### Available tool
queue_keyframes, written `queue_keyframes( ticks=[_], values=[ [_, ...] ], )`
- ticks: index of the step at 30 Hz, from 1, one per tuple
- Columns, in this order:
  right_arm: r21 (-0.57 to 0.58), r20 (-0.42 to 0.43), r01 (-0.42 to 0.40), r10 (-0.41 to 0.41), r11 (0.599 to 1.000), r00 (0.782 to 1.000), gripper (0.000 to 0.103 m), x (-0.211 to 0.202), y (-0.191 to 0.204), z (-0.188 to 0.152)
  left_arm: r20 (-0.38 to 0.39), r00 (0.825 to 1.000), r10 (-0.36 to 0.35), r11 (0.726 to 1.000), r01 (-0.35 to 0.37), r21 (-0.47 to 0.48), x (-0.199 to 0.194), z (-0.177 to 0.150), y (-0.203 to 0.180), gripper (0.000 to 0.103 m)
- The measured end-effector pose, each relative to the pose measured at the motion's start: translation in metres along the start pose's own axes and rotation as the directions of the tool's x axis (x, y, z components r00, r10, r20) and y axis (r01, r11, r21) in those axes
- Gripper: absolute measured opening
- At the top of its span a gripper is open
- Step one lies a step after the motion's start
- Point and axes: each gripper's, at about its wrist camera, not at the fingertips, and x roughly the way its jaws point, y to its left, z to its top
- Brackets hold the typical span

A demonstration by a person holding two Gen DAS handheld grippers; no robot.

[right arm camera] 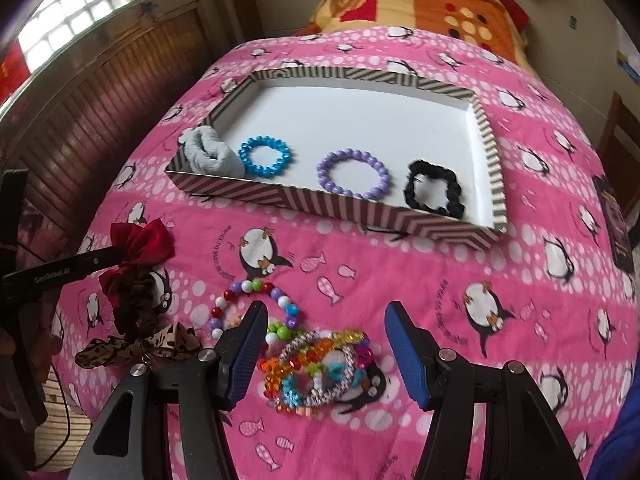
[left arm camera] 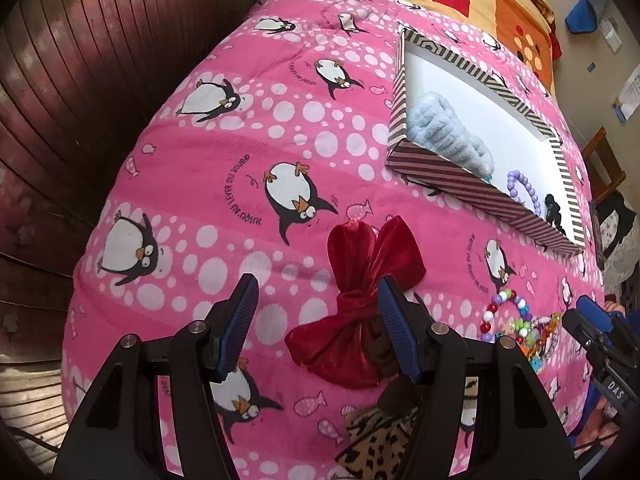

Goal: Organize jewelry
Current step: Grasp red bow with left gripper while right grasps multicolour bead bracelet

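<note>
My left tool [left arm camera: 318, 300] hangs spread over a red velvet bow [left arm camera: 360, 280] on the pink penguin blanket [left arm camera: 240, 152] — pinching nothing. My right tool [right arm camera: 326, 328] hangs spread above a heap of beaded bracelets [right arm camera: 316, 368]. Beyond, a striped tray [right arm camera: 304, 200] holds blue [right arm camera: 265, 157] and purple [right arm camera: 353, 174] bracelets and a black scrunchie [right arm camera: 436, 192].

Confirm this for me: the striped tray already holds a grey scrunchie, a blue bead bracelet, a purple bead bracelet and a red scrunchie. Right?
Not quite. The fourth item in the striped tray is a black scrunchie, not red, as the right wrist view shows. The grey scrunchie, blue bead bracelet and purple bead bracelet are there as you said.
</note>
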Motion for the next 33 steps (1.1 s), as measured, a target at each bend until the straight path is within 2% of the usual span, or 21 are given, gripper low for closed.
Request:
queue_keyframes(
  ticks=[7,9,10,12,13,15,17,18,20,21,22,27,33],
  values=[
    [-0.1,-0.024,-0.042,0.039,0.994,0.999,0.056,0.019,0.012,0.006,-0.039,0.999,-0.038,0.999,0.039,0.02,0.013,0.002,-0.011,0.062],
    [-0.115,-0.047,-0.052,0.047,0.992,0.998,0.043,0.027,0.013,0.008,-0.049,0.998,-0.024,1.0,0.025,0.017,0.019,0.003,-0.011,0.061],
    [-0.126,-0.065,-0.059,0.051,0.99,0.997,0.043,0.032,0.013,0.01,-0.05,0.998,-0.03,0.999,0.031,0.012,0.02,0.004,-0.011,0.06],
    [-0.157,-0.092,-0.069,0.055,0.985,0.994,0.043,0.04,0.016,0.011,-0.051,0.998,-0.041,0.999,0.042,0.015,0.022,0.005,-0.012,0.045],
    [-0.185,-0.11,-0.081,0.061,0.979,0.992,0.043,0.046,0.02,0.012,-0.06,0.997,-0.042,0.999,0.044,0.025,0.024,0.006,-0.013,0.042],
    [-0.223,-0.127,-0.086,0.059,0.971,0.99,0.043,0.052,0.026,0.013,-0.062,0.997,-0.039,0.998,0.042,0.046,0.027,0.008,-0.016,0.022],
    [-0.265,-0.152,-0.081,0.041,0.961,0.988,0.042,0.061,0.032,0.014,-0.06,0.998,-0.03,0.997,0.035,0.072,0.027,0.01,-0.019,0.017],
    [-0.291,-0.169,-0.074,0.025,0.954,0.985,0.034,0.068,0.035,0.014,-0.054,0.998,-0.025,0.996,0.029,0.081,0.025,0.011,-0.021,0.015],
    [-0.316,-0.165,-0.062,0.01,0.947,0.986,0.027,0.073,0.039,0.013,-0.038,0.999,-0.023,0.996,0.027,0.087,0.02,0.014,-0.021,0.014],
    [-0.316,-0.153,-0.065,0.017,0.946,0.988,0.013,0.072,0.039,0.014,-0.028,0.999,-0.028,0.996,0.03,0.084,0.016,0.017,-0.021,0.014],
    [-0.302,-0.148,-0.075,0.031,0.95,0.988,0.008,0.07,0.039,0.015,-0.015,0.999,-0.033,0.997,0.034,0.075,0.011,0.02,-0.019,0.014],
    [-0.176,-0.106,-0.165,0.147,0.97,0.983,0.008,0.049,0.024,0.023,0.054,0.997,-0.049,0.998,0.046,0.051,-0.018,0.032,-0.01,0.014],
    [-0.134,-0.026,-0.192,0.191,0.972,0.981,0.008,0.013,0.019,0.029,0.119,0.99,-0.069,0.996,0.063,0.059,-0.05,0.041,-0.008,0.014]
  ],
)
